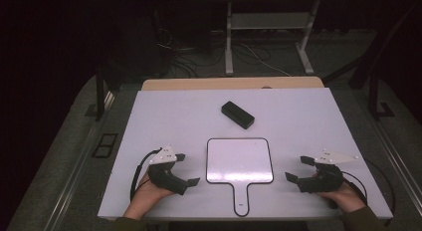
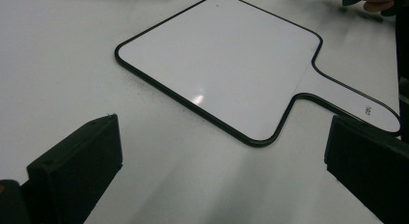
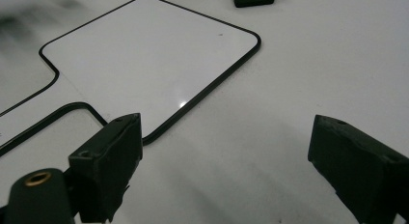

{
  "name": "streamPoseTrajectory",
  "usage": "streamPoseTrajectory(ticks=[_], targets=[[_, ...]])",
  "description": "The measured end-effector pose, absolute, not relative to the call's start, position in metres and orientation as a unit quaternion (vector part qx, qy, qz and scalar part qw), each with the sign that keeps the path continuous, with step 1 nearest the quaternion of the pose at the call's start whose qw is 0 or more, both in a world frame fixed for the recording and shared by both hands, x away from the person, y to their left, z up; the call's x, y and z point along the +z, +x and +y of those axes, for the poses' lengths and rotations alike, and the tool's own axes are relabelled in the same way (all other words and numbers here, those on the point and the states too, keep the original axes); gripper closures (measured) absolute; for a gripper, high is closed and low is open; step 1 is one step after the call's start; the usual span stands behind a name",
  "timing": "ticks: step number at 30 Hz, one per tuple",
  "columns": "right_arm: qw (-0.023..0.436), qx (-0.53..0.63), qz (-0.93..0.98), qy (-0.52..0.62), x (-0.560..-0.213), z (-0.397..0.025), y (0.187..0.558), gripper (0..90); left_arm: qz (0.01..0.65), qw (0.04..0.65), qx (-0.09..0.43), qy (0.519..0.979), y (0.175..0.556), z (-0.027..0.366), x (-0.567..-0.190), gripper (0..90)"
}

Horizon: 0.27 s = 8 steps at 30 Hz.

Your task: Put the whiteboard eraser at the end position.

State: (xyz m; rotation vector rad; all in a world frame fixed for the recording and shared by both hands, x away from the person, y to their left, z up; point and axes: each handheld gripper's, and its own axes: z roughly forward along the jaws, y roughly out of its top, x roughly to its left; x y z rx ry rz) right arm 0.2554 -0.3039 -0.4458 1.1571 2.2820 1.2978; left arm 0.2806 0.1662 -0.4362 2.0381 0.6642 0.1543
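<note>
Flat, paddle whiteboard [image 1: 239, 160] runs lengthwise, handle toward the person.

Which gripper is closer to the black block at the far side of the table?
Left. The left gripper sits nearer the black block; the right gripper is farther off.

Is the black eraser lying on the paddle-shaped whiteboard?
No, the black eraser lies on the table beyond the whiteboard, apart from it.

Block [image 1: 238, 115] behind paddle board [image 1: 240, 160] on table [image 1: 308, 116]
</note>
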Motion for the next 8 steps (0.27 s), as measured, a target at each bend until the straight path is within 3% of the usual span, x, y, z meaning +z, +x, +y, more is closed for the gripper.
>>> streamPoseTrajectory(ticks=[8], targets=[[0.136, 0.452, 0.786, 0.399, -0.4447, -0.3041, 0.2552, 10.7, 0.272, 0.476, 0.064, 0.834, 0.2807, 0.1663, -0.4362, 0.0]])
